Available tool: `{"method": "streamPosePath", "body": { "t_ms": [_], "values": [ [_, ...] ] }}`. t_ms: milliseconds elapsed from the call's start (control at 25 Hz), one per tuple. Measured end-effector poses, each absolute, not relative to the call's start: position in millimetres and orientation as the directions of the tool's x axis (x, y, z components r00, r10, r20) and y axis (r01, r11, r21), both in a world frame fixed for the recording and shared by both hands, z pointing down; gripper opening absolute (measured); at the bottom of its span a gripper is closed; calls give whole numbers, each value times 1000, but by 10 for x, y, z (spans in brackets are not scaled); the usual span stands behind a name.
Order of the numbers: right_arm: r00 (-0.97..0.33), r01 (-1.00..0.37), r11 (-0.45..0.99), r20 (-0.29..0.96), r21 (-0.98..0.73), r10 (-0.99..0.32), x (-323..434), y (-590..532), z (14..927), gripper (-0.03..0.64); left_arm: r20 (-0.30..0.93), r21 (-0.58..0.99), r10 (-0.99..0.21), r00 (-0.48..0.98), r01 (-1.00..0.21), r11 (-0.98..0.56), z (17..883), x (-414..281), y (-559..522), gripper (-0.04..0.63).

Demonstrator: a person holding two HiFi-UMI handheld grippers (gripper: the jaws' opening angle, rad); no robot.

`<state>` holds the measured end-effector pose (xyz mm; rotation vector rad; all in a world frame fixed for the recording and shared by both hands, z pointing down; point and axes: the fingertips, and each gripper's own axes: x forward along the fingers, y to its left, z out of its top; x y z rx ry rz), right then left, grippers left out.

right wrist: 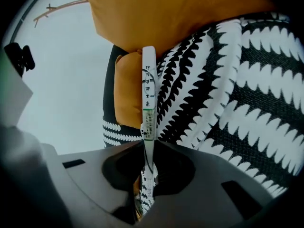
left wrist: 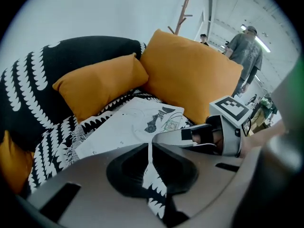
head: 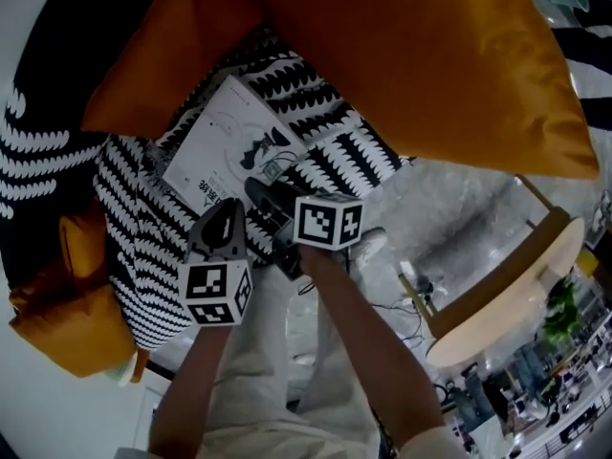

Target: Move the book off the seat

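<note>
A thin white book (head: 225, 146) lies flat on the black-and-white patterned seat (head: 330, 151), in front of the orange cushions. My right gripper (head: 260, 191) is shut on the book's near right edge. In the right gripper view the book (right wrist: 148, 94) shows edge-on, clamped between the jaws of the right gripper (right wrist: 148, 151). My left gripper (head: 229, 210) hovers just left of it, at the book's near edge, jaws shut with nothing in them. The left gripper view has the left gripper (left wrist: 149, 148), the book (left wrist: 133, 122) beyond it, and the right gripper (left wrist: 161, 137) on the book's side.
A large orange cushion (head: 411, 55) and a smaller one (head: 163, 46) lean behind the book. Another orange cushion (head: 67, 304) sits at the seat's left. A light wooden stool (head: 507, 295) stands on the floor to the right, with cables (head: 402, 314). People (left wrist: 244, 51) stand far off.
</note>
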<state>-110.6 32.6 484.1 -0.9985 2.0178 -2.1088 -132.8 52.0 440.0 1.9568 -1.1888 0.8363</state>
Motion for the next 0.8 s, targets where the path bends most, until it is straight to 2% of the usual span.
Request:
{"method": "streamPosePath", "body": {
  "t_ms": [160,400,800],
  "values": [
    [-785,-353,-151,380,-923,-489,-1057,393,4917,44,802,225,-460,380,-907,-356,4562,-1365,600,15],
    [-780,-390,-107,390,-915,-490,-786,657,4966,44,788,238,-457,412,-889,-390,4660,-1104,853,14],
    [-759,-381,-116,382,-917,-527,-726,765,4992,44,789,229,-439,429,-869,-438,4704,-1179,809,14]
  ]
}}
